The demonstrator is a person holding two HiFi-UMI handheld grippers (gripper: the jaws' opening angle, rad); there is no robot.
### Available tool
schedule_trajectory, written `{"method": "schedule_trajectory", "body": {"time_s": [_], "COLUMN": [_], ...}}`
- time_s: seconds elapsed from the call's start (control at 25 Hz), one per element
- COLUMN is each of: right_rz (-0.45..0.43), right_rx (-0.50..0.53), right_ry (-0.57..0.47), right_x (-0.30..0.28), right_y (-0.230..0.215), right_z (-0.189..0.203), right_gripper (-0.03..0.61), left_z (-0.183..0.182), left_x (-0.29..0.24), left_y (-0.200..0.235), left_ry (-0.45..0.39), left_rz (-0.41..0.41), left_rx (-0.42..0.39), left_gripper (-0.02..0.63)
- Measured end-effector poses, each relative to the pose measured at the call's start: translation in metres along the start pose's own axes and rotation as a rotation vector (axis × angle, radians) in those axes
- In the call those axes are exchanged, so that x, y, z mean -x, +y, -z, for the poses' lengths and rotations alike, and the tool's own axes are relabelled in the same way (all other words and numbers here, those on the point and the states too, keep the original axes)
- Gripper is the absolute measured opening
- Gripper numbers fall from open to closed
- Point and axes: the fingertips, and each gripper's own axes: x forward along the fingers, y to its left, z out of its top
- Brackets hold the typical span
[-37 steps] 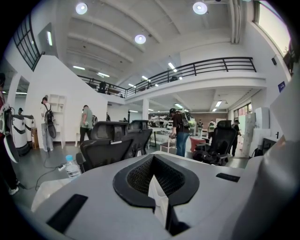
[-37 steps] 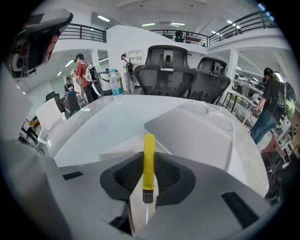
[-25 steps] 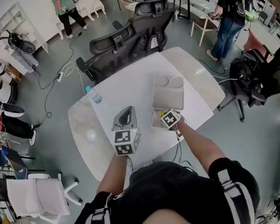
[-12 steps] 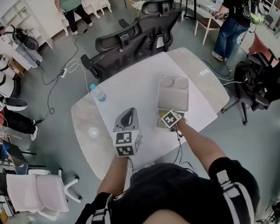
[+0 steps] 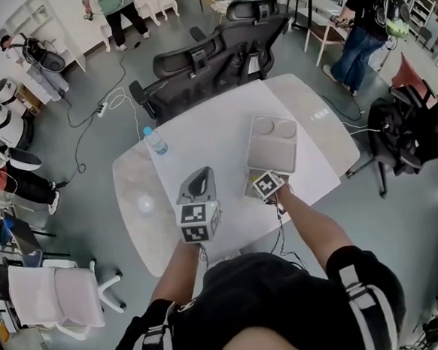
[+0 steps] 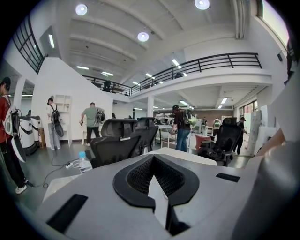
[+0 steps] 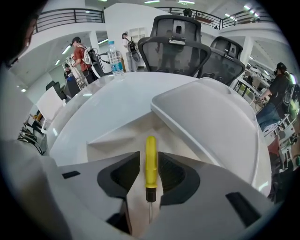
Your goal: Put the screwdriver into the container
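Screwdriver (image 7: 150, 159) is clamped between the right gripper's (image 7: 149, 163) jaws, handle toward the container (image 7: 117, 140). A tray (image 7: 211, 122) lies just beside. The left gripper's (image 6: 153, 159) jaws are together, empty.

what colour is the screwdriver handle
The screwdriver handle is yellow, seen best in the right gripper view.

steep overhead, two low views across table (image 5: 201, 145)
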Motion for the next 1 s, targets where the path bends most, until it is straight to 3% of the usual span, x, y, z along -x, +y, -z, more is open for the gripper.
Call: {"method": "schedule_trajectory", "body": {"time_s": [0.12, 0.24, 0.4, 0.6, 0.88, 1.0], "right_rz": [-0.190, -0.083, -0.016, 0.038, 0.259, 0.309], "right_rx": [-0.043, -0.071, -0.112, -0.162, -0.215, -0.240], "right_ry": [-0.154, -0.198, -0.468, -0.732, -1.060, -1.178], "right_x": [0.009, 0.038, 0.111, 0.200, 0.320, 0.357], "right_y": [0.041, 0.020, 0.000, -0.014, -0.043, -0.049], "right_z": [-0.025, -0.028, -0.067, -0.084, -0.075, -0.064], "right_gripper": [0.119, 0.120, 0.093, 0.076, 0.016, 0.013], "left_z": [-0.004, -0.008, -0.011, -0.012, -0.018, -0.022], "left_x": [0.000, -0.001, -0.005, -0.012, -0.018, -0.020], "left_y": [-0.005, -0.013, -0.027, -0.045, -0.072, -0.081], "left_ry": [-0.013, -0.015, -0.018, -0.028, -0.036, -0.043], "left_rz": [0.010, 0.024, 0.046, 0.083, 0.131, 0.144], "left_rx": [-0.002, -0.006, -0.008, -0.002, -0.012, -0.017], "left_gripper": [0.012, 0.012, 0.012, 0.012, 0.012, 0.012]}}
